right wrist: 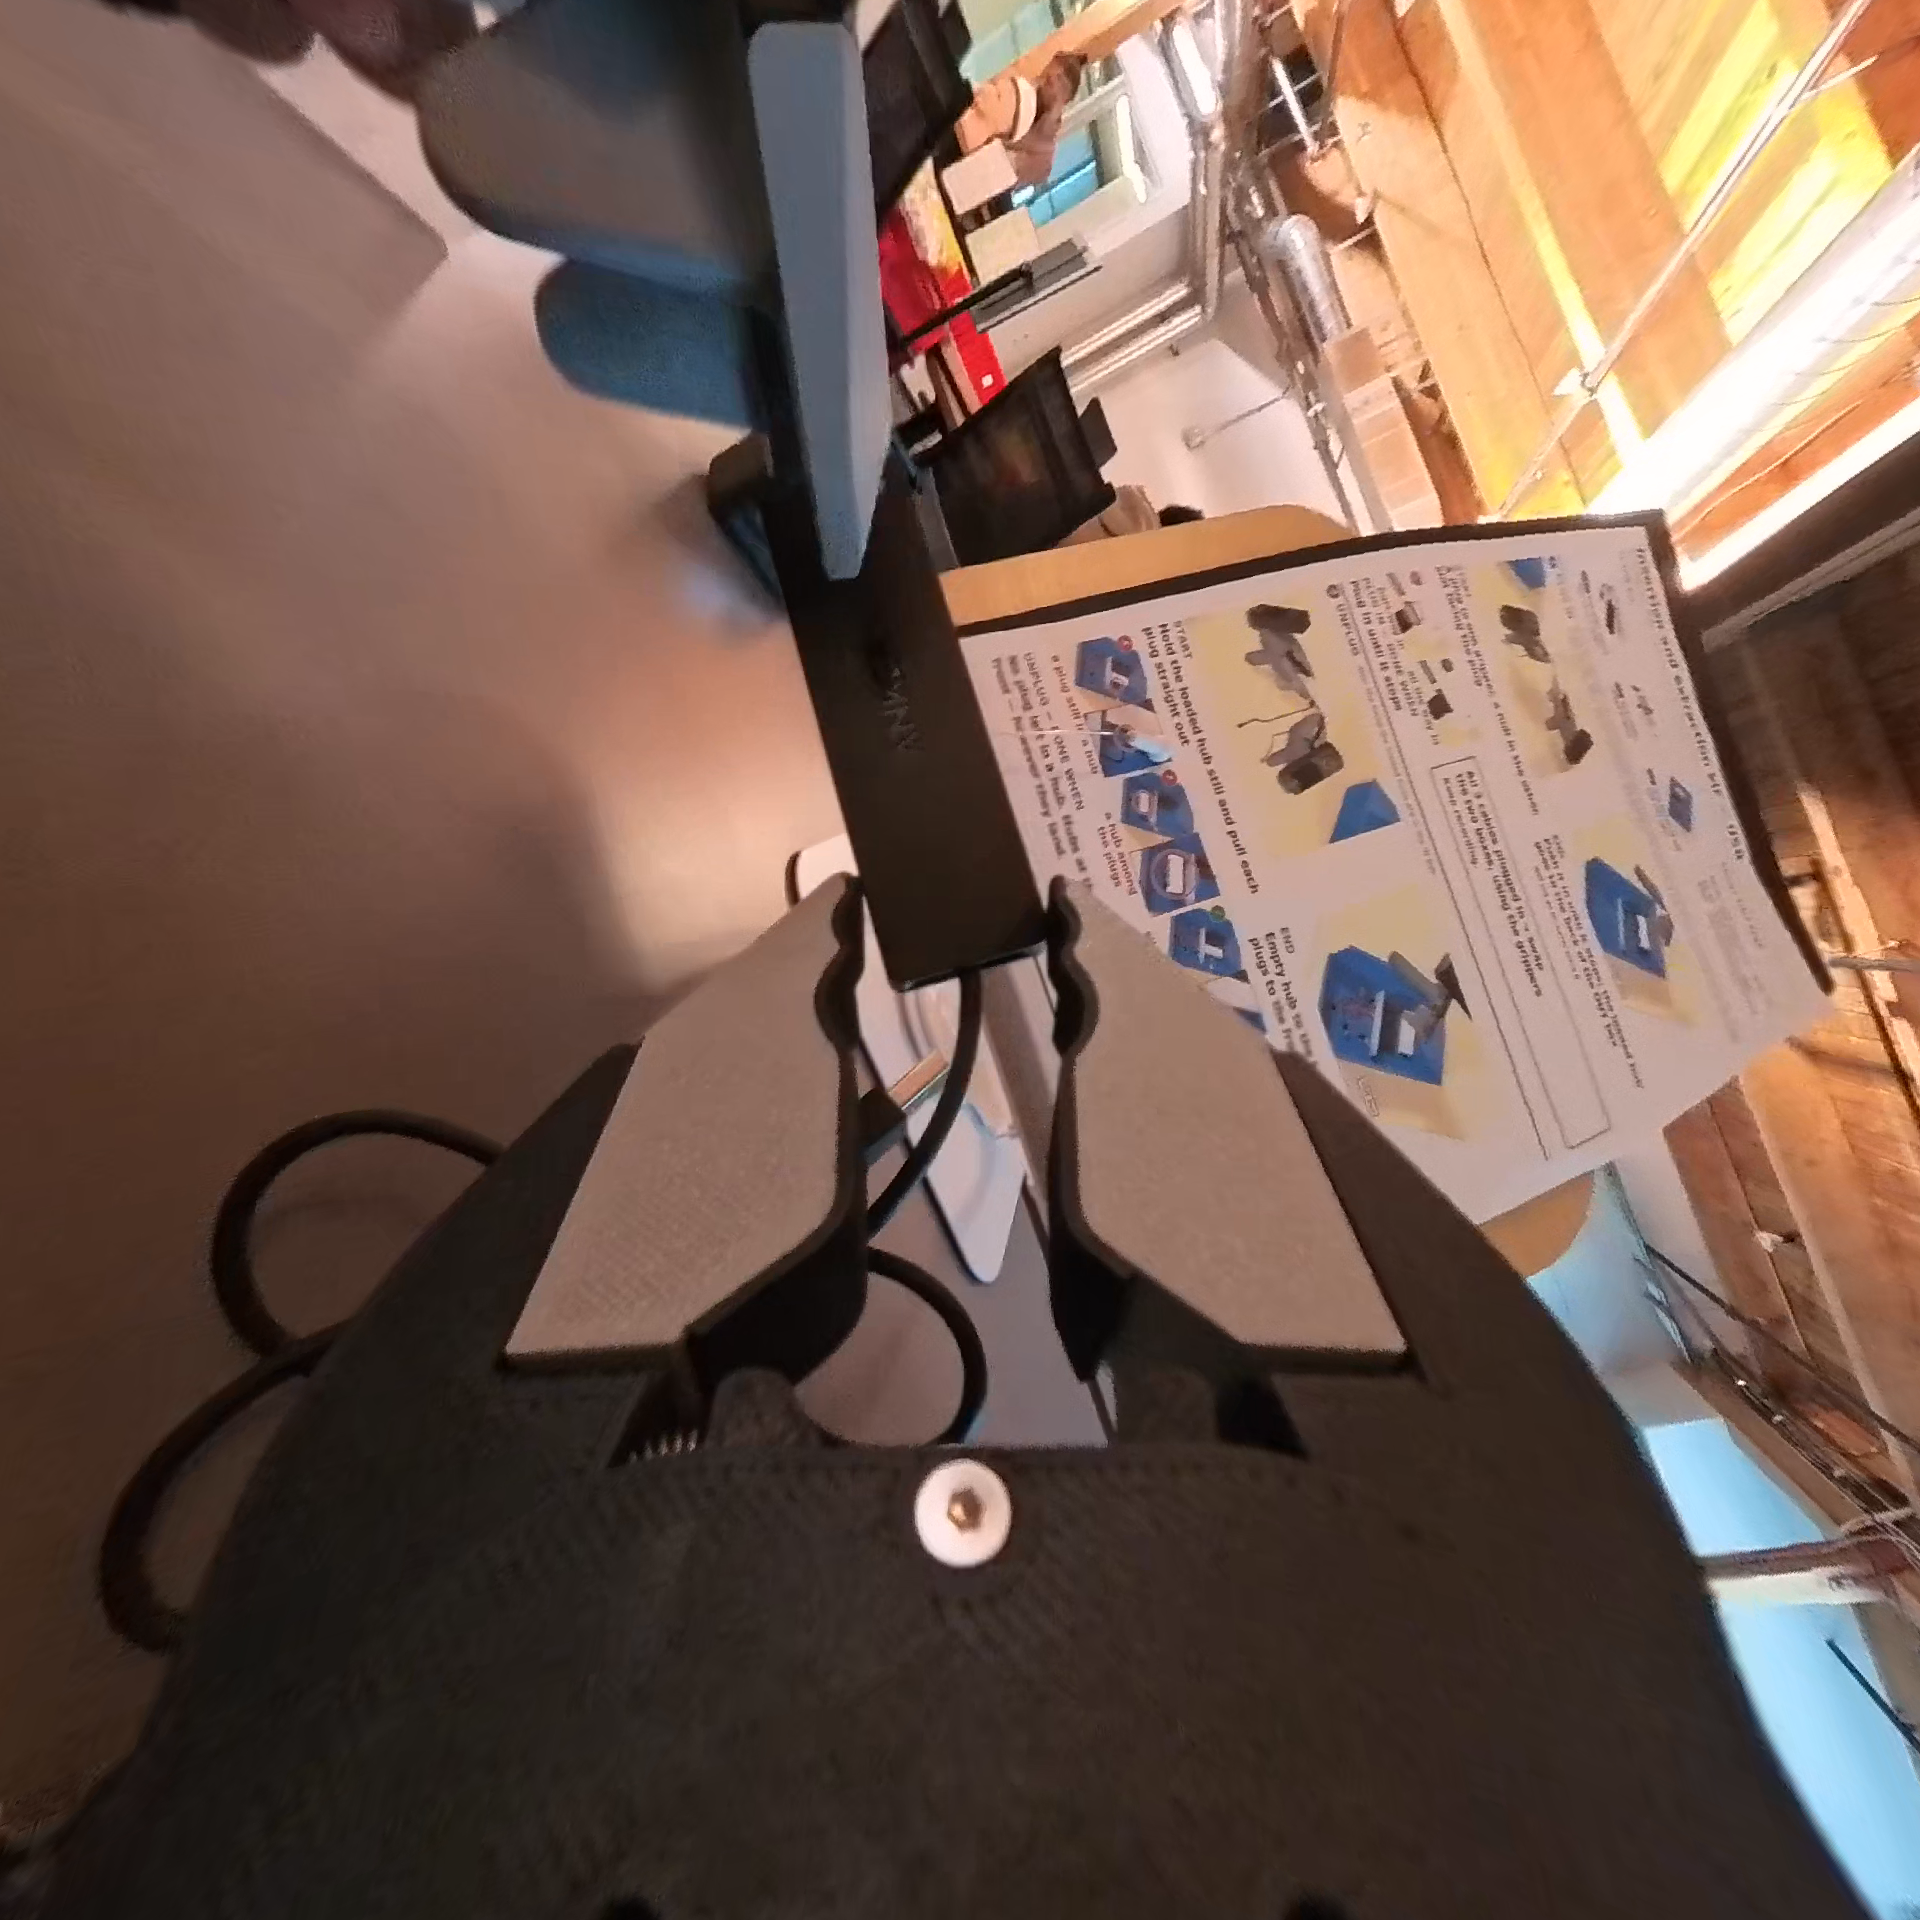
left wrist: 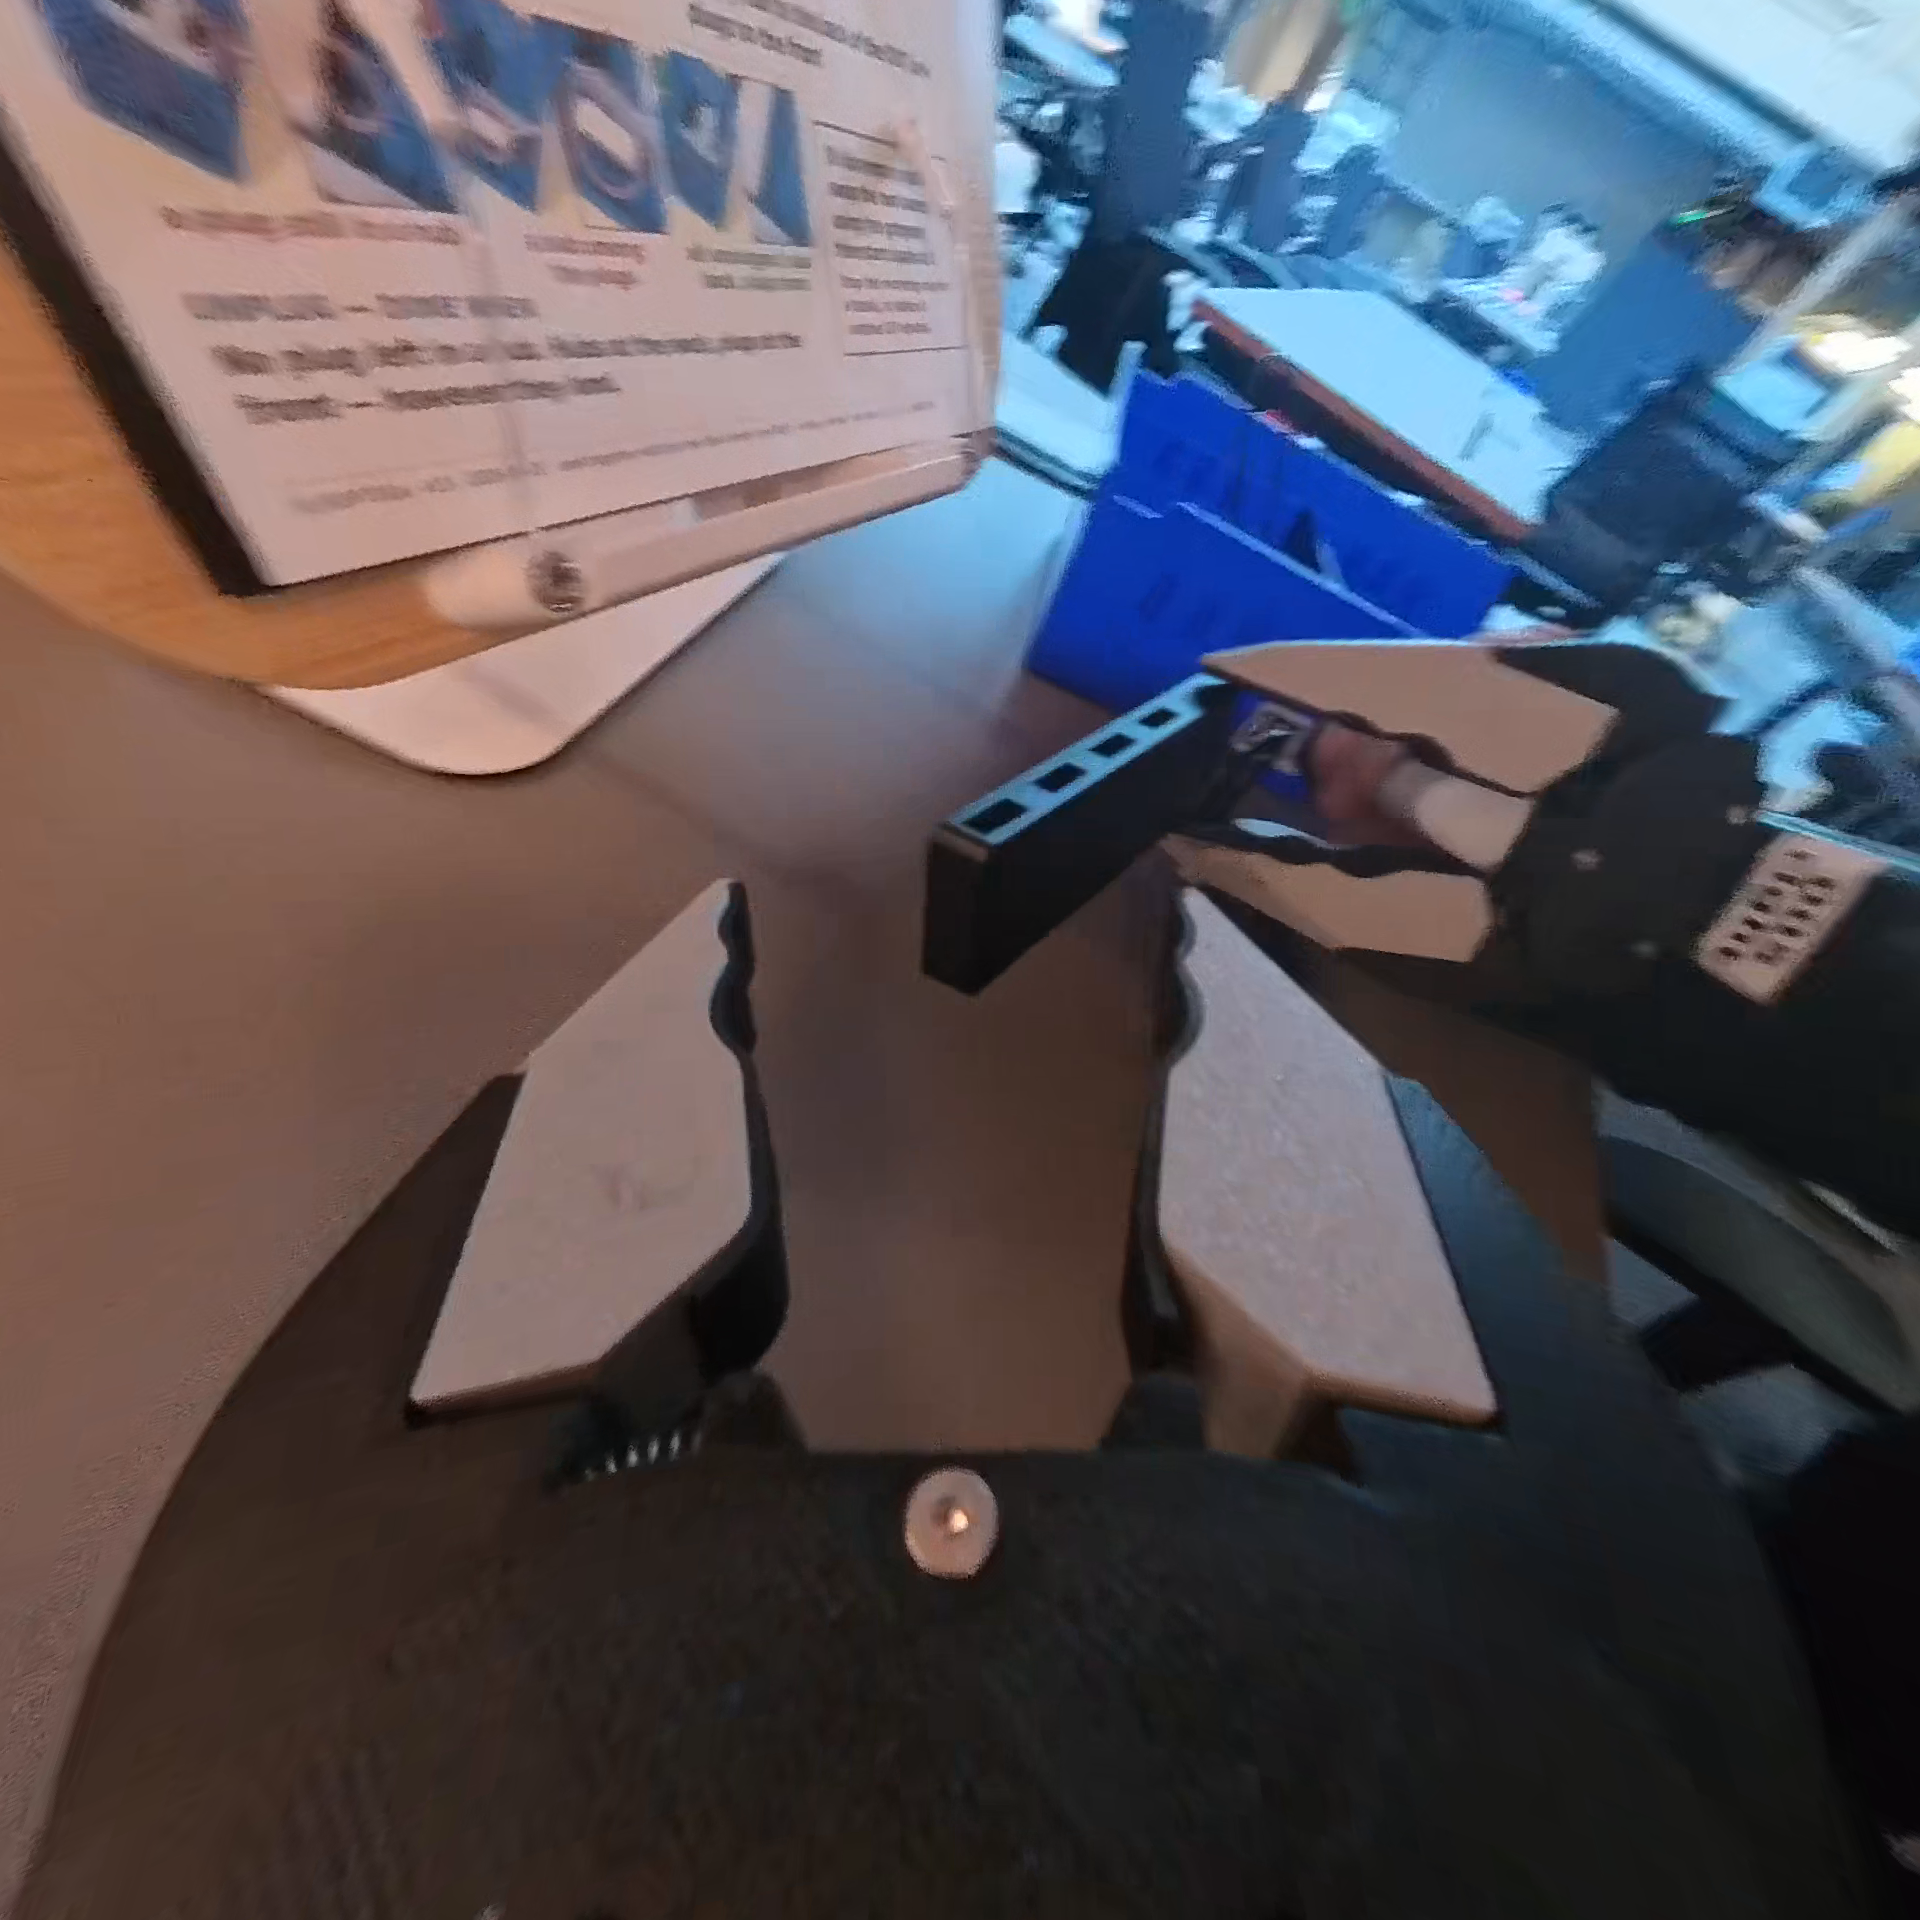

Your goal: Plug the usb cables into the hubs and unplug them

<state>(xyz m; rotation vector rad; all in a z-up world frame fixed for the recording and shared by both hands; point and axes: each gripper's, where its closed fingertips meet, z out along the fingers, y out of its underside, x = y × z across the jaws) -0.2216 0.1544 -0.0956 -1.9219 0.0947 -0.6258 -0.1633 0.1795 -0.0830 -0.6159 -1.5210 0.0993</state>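
Right gripper (right wrist: 951, 914): fingers pinching the cable end of a black hub (right wrist: 914, 748), held up off the table (right wrist: 260, 675). Hub points away from the gripper; four empty ports in a row on its narrow face, seen in the left wrist view (left wrist: 1049, 831).

Hub cable (right wrist: 935, 1091): black, leaves the pinched end, drops between the fingers and loops on the table below.

Left gripper (left wrist: 956, 977): fingers spread wide, nothing between them, just beside the hub's free end, not touching.

Instruction sheet (right wrist: 1403, 831): printed, with pictures, on a stand at the table's far edge.

Blue bin (left wrist: 1226, 561): beyond the table edge, behind the hub.
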